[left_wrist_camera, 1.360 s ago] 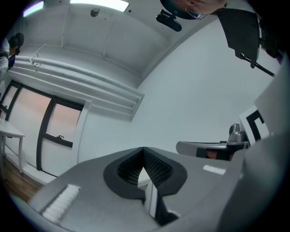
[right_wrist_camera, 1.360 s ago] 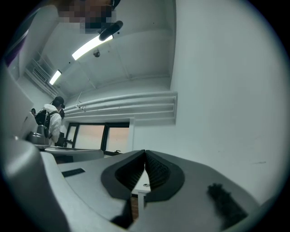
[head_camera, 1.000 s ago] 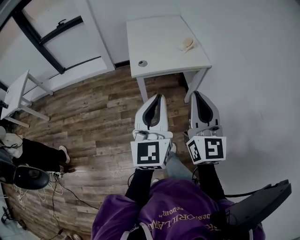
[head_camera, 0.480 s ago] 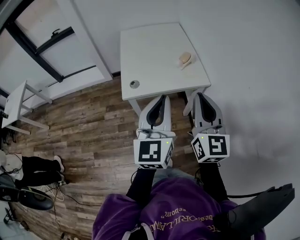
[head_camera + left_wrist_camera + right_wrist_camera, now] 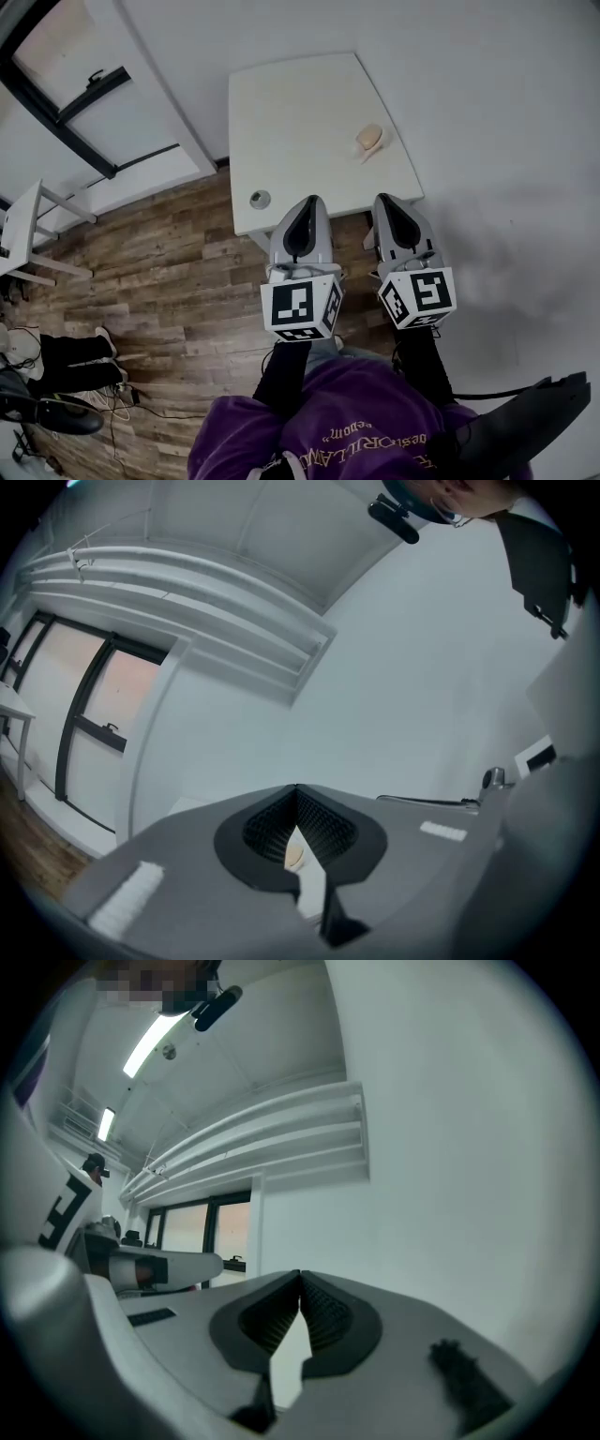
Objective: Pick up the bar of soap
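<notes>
The bar of soap (image 5: 368, 139) is a pale beige lump lying near the right edge of the small white table (image 5: 291, 112); in the left gripper view a sliver of the soap (image 5: 294, 857) shows through the gap behind the tips. Both grippers hang side by side over the table's near edge, well short of the soap. My left gripper (image 5: 307, 201) is shut with its tips touching (image 5: 296, 787) and nothing between them. My right gripper (image 5: 385, 199) is shut and empty too, and its tips (image 5: 300, 1275) meet against the white wall.
A small round grey thing (image 5: 260, 199) sits at the table's near left corner. A white wall runs along the right. A wood floor (image 5: 169, 272) lies to the left, with another small white table (image 5: 19, 225) and a person's legs (image 5: 70, 354). A dark chair part (image 5: 525, 422) is at bottom right.
The table and the soap have come nearer and slid down the head view. Both gripper tips, earlier over the floor before the table, now reach over its near edge. Both jaws stay shut.
</notes>
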A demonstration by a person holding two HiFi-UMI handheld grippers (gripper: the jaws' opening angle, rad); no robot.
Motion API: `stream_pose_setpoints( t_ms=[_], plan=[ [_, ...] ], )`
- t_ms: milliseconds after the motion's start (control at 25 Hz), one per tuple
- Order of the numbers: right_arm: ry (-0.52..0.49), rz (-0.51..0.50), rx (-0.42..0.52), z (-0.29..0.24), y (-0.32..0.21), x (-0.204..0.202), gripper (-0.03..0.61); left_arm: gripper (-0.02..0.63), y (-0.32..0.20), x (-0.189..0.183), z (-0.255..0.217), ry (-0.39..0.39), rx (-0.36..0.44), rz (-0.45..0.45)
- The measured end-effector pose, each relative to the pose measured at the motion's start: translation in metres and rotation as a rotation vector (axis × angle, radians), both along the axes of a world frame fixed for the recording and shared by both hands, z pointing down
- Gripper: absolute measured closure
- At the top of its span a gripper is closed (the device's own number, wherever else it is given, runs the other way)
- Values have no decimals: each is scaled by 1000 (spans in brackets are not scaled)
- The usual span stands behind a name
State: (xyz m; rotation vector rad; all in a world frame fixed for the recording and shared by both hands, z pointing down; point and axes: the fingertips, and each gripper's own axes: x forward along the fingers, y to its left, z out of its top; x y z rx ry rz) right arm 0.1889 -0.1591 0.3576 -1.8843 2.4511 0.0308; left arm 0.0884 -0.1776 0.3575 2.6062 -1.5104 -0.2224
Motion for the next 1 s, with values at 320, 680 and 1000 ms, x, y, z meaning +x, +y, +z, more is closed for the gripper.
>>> stream_pose_setpoints(
  t_ms=[320,680,1000],
  plan=[
    [-16,87,-51,-10,-121,15,569,609,-127,-2,-22,14,3,56],
    [-31,239,-123,3,-275,40,569,609,-290,-18,-20,-16,-44,80],
    [-30,398,-236,52,-272,87,569,609,-304,-26,30,14,-153,81]
  ],
)
